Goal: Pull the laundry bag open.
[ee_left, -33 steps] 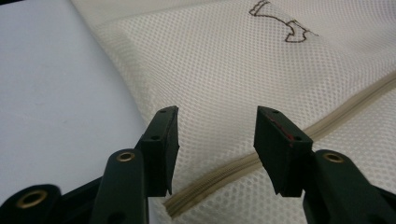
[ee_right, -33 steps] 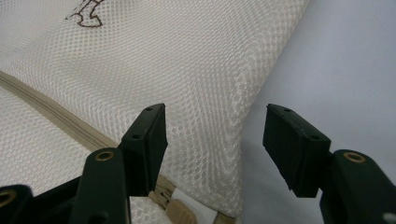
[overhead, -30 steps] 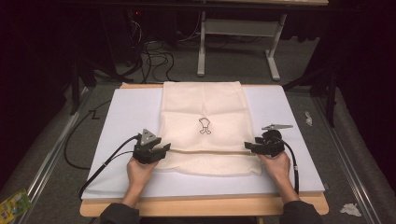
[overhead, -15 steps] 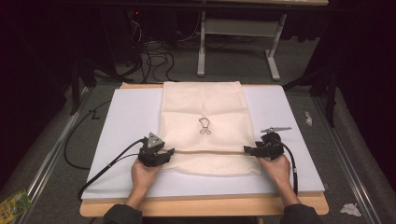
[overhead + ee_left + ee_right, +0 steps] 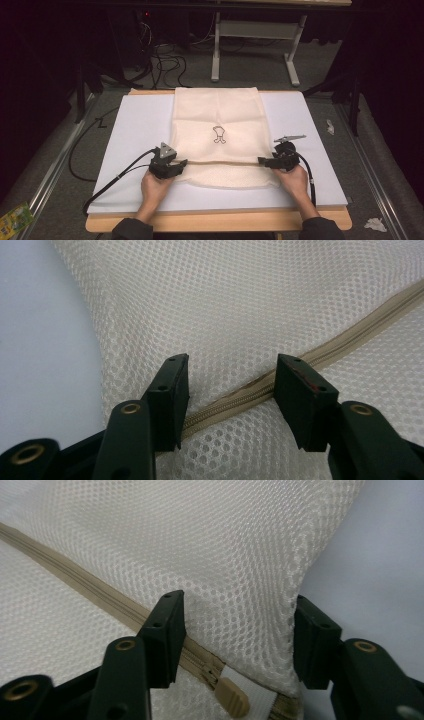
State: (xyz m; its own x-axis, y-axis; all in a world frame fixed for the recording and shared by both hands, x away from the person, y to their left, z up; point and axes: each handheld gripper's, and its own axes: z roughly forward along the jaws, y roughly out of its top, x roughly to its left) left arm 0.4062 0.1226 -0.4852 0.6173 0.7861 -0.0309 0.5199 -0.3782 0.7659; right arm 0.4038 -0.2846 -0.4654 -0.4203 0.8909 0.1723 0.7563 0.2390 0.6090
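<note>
The mesh laundry bag [image 5: 216, 135] is lying flat on the white counter [image 5: 135, 125]. Both claws are straddling its zipper seam [image 5: 350, 332]: the left claw [image 5: 231, 385] gaping, gripping nothing, the right claw [image 5: 239, 635] just narrowing around the bag's corner, pads not yet pinching. Each should be catching the seam squarely, avoiding the zipper pull [image 5: 231, 696].

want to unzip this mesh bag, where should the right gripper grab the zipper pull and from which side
Grip the tan zipper pull by its flat tab, lying at the mesh bag's right-edge end of the zipper. Probably come in from the bag's right edge, where the right gripper already straddles it.
</note>
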